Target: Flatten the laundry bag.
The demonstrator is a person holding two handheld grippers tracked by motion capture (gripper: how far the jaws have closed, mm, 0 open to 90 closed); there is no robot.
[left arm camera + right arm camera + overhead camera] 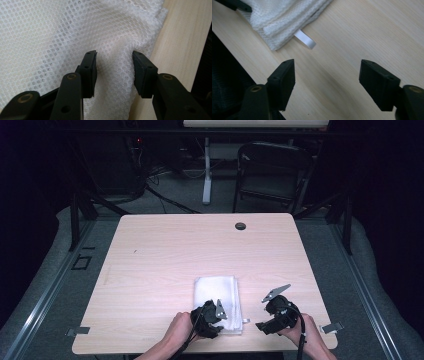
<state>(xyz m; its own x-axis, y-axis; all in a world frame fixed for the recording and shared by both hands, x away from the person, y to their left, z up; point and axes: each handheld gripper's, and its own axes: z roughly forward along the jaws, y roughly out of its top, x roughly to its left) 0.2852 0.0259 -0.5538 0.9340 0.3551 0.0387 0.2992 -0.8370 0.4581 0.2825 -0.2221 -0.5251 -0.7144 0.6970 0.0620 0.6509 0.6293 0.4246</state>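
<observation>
A folded white mesh cloth [216,295] lies on the wooden table [165,250] near the front edge. My left gripper [216,317] rests on the cloth's near end. In the left gripper view the jaws of this gripper [114,58] stand apart on the cloth [75,30], with a loose raised fold between the pads. My right gripper [261,325] hovers to the right of the cloth, open over bare wood. In the right gripper view its jaws [327,67] point at the table just short of the cloth's corner [279,17] and a white tag [305,41].
A round cable hole [240,226] sits near the table's far edge. A dark folding chair [272,170] and a white desk leg [206,175] stand behind the table. The front table edge runs just below both hands.
</observation>
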